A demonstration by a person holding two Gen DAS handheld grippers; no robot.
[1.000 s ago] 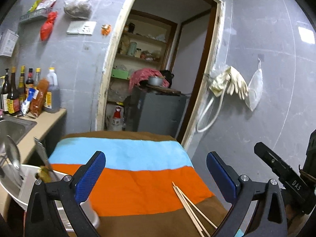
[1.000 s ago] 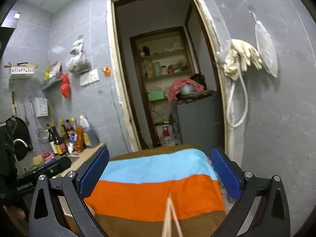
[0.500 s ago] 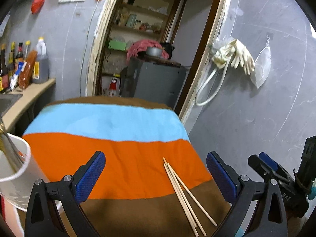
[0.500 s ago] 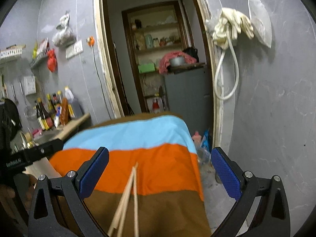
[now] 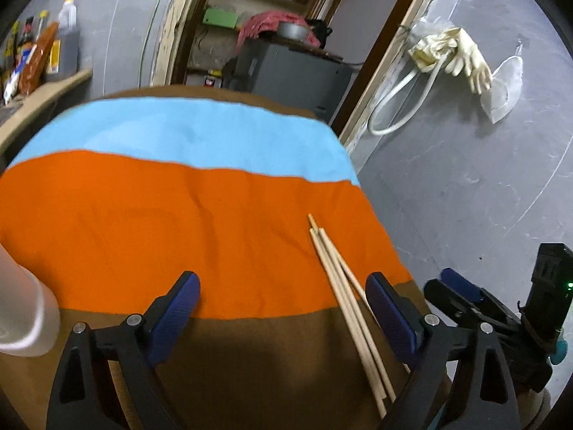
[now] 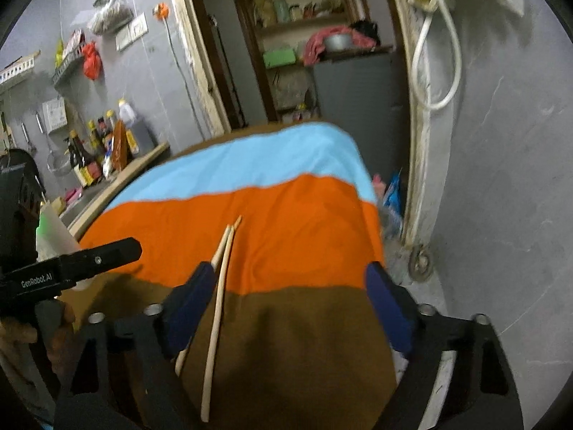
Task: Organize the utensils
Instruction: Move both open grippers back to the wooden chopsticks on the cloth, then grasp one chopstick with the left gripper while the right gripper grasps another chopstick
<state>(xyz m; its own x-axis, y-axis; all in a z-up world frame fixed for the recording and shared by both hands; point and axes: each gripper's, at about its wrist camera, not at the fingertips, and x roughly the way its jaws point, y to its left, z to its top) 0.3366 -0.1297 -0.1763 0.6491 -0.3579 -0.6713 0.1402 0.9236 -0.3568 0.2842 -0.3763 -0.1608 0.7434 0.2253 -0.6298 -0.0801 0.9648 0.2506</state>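
Here, closest to us, the right gripper (image 6: 286, 308) hangs low over the brown stripe of the striped cloth (image 5: 150, 222). Its jaws have just been closing a little, but they grip nothing. The chopsticks (image 6: 218, 304) lie on the cloth between the jaws, hard against the left blue pad (image 6: 188, 304); whether it touches them is hard to tell. The left gripper (image 5: 283, 319) is released too. Its jaws have also just been closing a bit, with only bare cloth between them. In its view the chopsticks (image 5: 343, 294) run just inside its right pad (image 5: 392, 317).

A white cup (image 5: 21, 315) stands at the near left edge of the cloth. It looks like the place where the sticks should go, though only part of it shows.

So the job looks barely begun. The sticks are loose near the right edge of the cloth, crossing from the brown stripe into the orange one. They need picking up and carrying to the cup.

The middle of the cloth is bare, so there is room to move. The right edge is close to the sticks, and they could roll off. Farther back are the blue stripe, the counter (image 5: 43, 96) with bottles (image 5: 39, 57) on the left, and a doorway (image 5: 265, 25).
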